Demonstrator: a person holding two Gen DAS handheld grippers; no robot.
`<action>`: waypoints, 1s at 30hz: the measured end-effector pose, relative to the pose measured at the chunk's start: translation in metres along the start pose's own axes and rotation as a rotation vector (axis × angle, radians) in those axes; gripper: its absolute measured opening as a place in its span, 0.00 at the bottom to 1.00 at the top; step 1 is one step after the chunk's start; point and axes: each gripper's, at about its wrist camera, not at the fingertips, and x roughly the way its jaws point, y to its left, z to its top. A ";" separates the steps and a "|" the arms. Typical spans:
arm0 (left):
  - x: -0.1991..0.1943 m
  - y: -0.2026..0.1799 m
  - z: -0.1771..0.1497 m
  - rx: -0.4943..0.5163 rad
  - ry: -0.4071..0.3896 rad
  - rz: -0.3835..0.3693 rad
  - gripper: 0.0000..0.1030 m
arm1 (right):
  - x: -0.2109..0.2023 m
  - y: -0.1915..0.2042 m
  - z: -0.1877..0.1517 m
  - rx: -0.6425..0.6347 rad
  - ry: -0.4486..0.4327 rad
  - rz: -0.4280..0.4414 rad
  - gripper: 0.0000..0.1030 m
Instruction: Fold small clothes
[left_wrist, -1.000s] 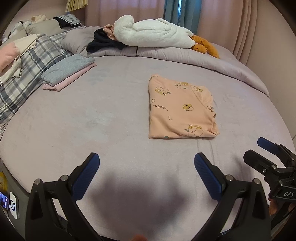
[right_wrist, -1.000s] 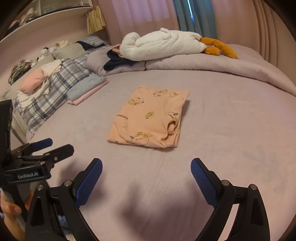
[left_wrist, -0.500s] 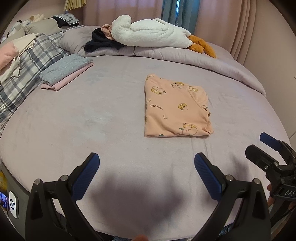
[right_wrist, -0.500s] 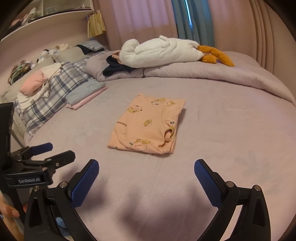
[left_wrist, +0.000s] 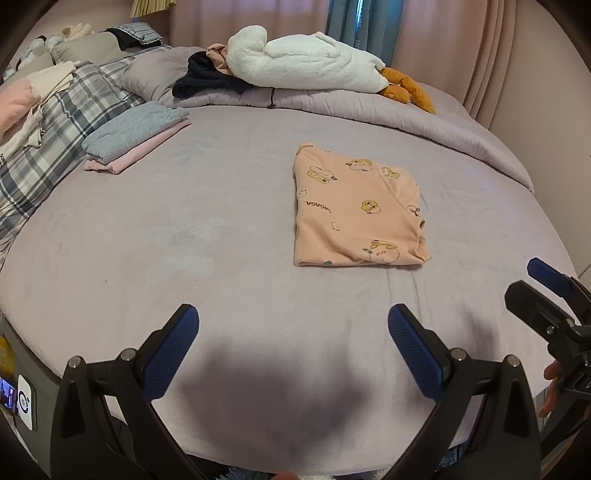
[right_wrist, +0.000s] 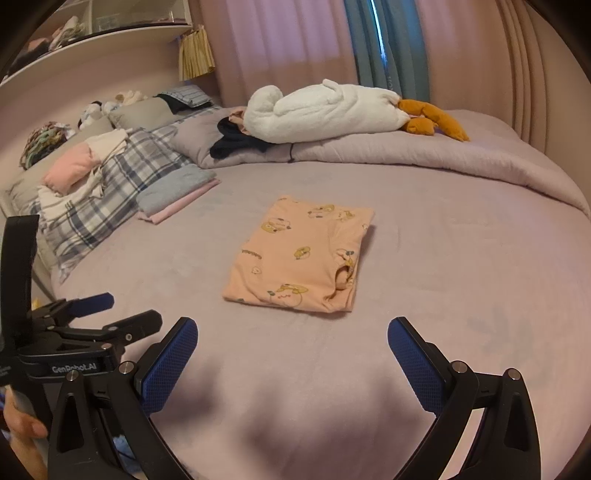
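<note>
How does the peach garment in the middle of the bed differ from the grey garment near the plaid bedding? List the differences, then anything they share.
The peach garment carries cartoon prints; the grey garment is plain. The peach garment lies alone, directly on the sheet; the grey garment rests on a folded pink garment. The peach garment is nearer both cameras; the grey garment lies farther back, to the left. Both are folded flat.

The shirt (left_wrist: 354, 210) in the middle is peach with little yellow duck pictures. The bed (left_wrist: 184, 240) is pale purple. At the upper left, a grey cloth (left_wrist: 133, 127) lies on a pink cloth (left_wrist: 144, 153), next to a grey and white checked blanket (left_wrist: 48, 140). At the top is a white goose toy (left_wrist: 303, 68) with orange feet. Both tools have blue pads (left_wrist: 168, 350) on black arms.
</note>
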 end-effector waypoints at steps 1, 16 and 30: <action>0.000 0.000 -0.001 0.000 0.001 0.003 1.00 | 0.000 0.000 0.000 0.002 0.000 0.000 0.99; 0.002 0.000 -0.003 0.010 0.011 0.026 1.00 | 0.001 0.006 0.000 0.011 0.002 0.012 0.99; 0.003 -0.001 -0.003 0.021 0.011 0.026 1.00 | 0.002 0.011 0.000 0.010 0.003 0.017 0.99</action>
